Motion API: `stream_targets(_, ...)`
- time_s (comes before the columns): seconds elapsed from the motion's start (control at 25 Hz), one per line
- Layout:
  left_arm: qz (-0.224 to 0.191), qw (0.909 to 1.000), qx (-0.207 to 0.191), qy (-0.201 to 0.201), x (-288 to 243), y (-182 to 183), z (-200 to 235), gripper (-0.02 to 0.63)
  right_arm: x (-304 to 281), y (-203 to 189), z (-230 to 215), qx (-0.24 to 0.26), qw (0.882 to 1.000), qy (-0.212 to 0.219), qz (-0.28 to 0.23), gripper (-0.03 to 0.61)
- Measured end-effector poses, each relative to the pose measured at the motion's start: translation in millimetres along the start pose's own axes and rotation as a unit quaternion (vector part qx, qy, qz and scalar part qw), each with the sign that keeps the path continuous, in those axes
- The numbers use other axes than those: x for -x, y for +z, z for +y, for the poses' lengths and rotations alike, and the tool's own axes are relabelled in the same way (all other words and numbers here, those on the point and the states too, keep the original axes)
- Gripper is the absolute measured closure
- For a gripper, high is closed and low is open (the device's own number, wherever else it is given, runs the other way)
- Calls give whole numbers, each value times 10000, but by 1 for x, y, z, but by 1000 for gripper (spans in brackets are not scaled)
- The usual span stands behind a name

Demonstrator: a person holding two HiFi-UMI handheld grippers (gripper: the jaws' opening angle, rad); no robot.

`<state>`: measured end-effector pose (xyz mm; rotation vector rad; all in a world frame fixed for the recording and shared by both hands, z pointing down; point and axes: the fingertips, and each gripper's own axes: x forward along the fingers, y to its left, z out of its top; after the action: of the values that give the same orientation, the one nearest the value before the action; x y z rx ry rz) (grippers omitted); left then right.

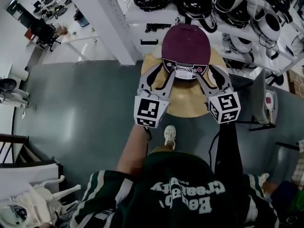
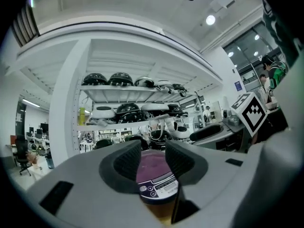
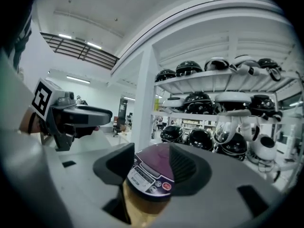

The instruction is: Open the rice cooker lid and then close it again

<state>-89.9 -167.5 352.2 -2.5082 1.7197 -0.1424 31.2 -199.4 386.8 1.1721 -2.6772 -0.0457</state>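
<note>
I am holding my left gripper and my right gripper out in front of the rounded maroon plastic rice cooker. It is sitting with its lid down on the round pale wooden tabletop, towards the far side. Both pairs of jaws are standing apart with nothing pinched in them. In each gripper view I am only seeing the cooker's white-and-purple control panel through the gap, clear of my pads.

I am judging the lid's release to be the tricky part, and I cannot tell where exactly it sits. If I am pressing on the panel, I risk setting off a button rather than freeing the lid. If I am pushing level and too hard, the cooker may slide back towards the white shelf of dark helmets. A sprung lid could also knock a jaw crowding over it.
</note>
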Motion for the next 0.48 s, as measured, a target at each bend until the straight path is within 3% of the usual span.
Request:
stream_targets(0.24,53,9992,83,-380,-52,-23,34,465,-59,-13,-6,44,9994,39,349,334)
stream_targets(0.48,151,9971,229,-706,-86,-42,42,465,-84,-33,-21,-198,9973,-48,711,345)
